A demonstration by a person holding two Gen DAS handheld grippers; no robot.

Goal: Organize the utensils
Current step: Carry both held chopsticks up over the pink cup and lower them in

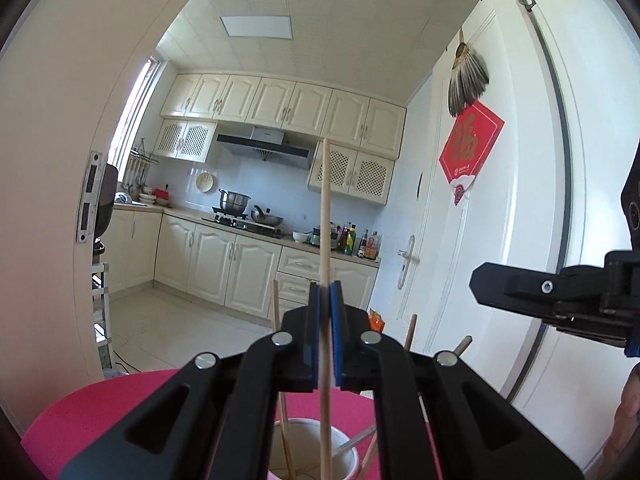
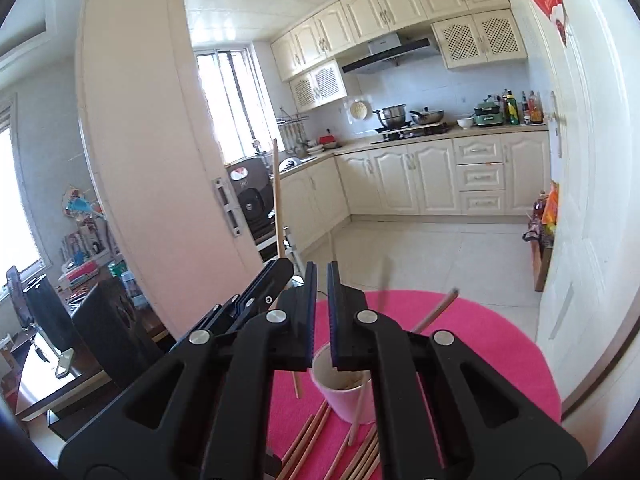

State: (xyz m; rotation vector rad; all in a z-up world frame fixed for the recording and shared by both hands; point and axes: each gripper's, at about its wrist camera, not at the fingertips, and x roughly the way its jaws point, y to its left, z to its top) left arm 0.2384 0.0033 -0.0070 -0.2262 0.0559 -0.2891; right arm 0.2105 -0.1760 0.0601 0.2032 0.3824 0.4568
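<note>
Currently left gripper clamps one chopstick upright, its tip over the cup, presumably for a straight drop. Right gripper hangs empty, jaws slightly parted; loose chopsticks remain on the pink mat.

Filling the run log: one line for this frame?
left gripper: shut on chopstick above cup | right gripper: open, empty

Left claw clamped on upright chopstick, above white cup, pink table
</note>
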